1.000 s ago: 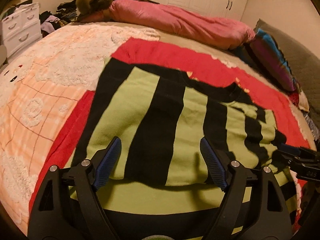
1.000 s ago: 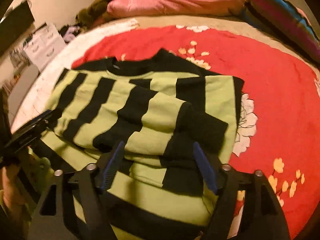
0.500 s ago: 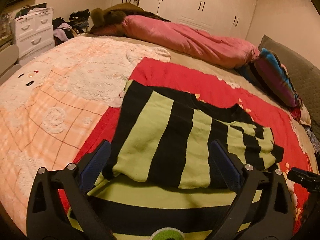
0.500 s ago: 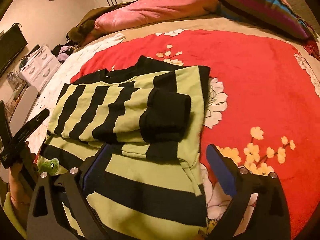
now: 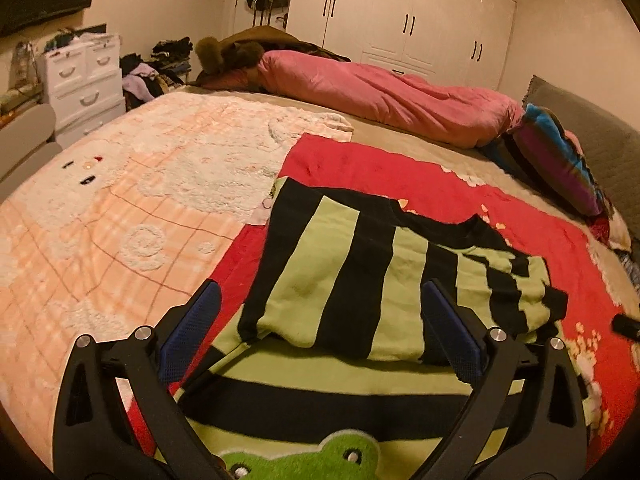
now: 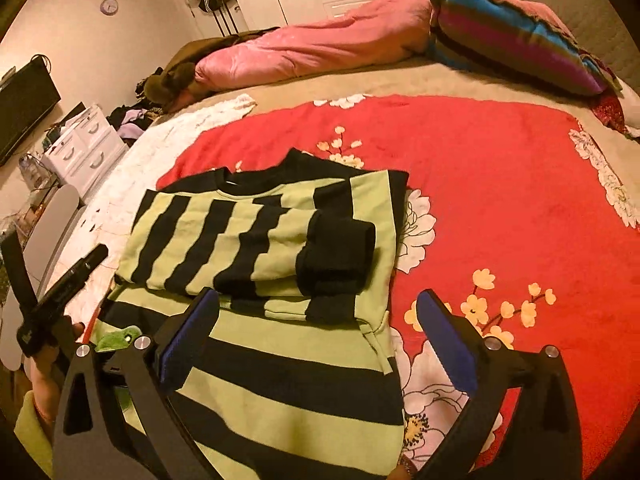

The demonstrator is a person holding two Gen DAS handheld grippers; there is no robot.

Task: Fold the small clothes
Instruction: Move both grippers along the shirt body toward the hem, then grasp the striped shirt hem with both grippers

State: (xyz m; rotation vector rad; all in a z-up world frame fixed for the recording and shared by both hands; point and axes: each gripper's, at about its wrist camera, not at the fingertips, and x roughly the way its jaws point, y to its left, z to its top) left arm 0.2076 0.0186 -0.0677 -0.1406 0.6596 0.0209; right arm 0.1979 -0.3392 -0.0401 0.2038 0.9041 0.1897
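Note:
A green-and-black striped sweater (image 5: 332, 268) lies on a red flowered blanket (image 5: 360, 168). Its upper part and sleeves are folded down over the body, with the black cuffs (image 6: 340, 256) on top. A green frog patch (image 5: 304, 460) shows at the near hem. My left gripper (image 5: 320, 292) hovers open above the near fold and touches nothing. My right gripper (image 6: 317, 298) hangs over the sweater's right edge; its jaws are opening, and no cloth is pinched between them. In the right wrist view the left gripper (image 6: 60, 292) and the hand holding it appear at the far left.
A pink duvet (image 5: 380, 92) and a striped pillow (image 5: 556, 160) lie at the far side of the bed. A peach and white blanket (image 5: 120, 200) covers the left half. White drawers (image 5: 84, 80) and piled clothes stand past the bed's left edge.
Both grippers opened wider and drew back and up from the sweater. The folded top part, which they hovered close over before, now lies flat and free.

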